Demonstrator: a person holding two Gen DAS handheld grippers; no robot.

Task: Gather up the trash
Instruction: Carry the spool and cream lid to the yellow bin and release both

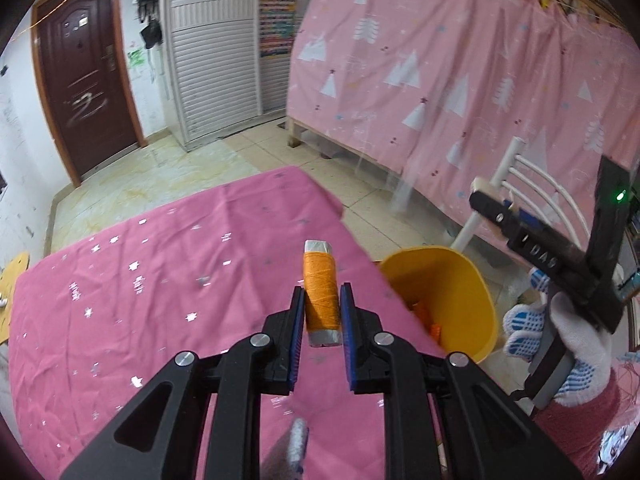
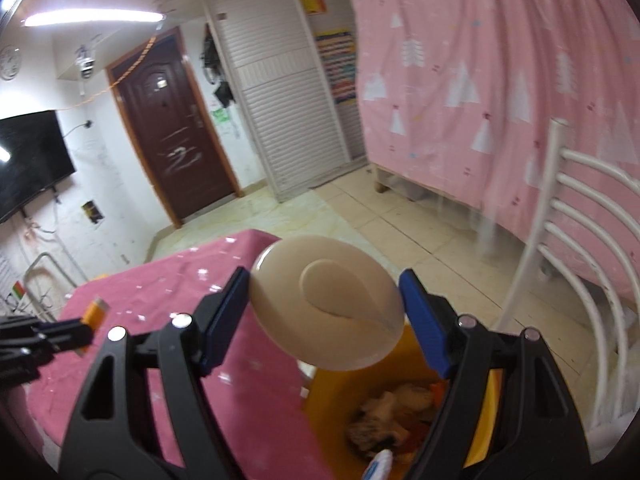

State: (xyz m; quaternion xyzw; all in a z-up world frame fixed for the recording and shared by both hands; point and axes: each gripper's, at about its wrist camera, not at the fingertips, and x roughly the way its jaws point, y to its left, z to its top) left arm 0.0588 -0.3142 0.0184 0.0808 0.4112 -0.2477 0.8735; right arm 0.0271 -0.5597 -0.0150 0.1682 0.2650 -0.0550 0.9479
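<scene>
While both loads are gripped, the step is the drop into the bin.
Left hand-held gripper (image 1: 322,300): clamped narrow on the orange thread spool (image 1: 320,294), above the desk (image 1: 120,280) near its right edge.
Right hand-held gripper (image 2: 324,300): wide, holding the beige disc (image 2: 326,304) over the yellow bin (image 2: 490,420).
Advice: centre each above the rim before releasing.

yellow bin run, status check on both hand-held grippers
Left hand-held gripper shut on orange thread spool. Right hand-held gripper clamps beige disc over yellow bin. Nothing blocking.
</scene>
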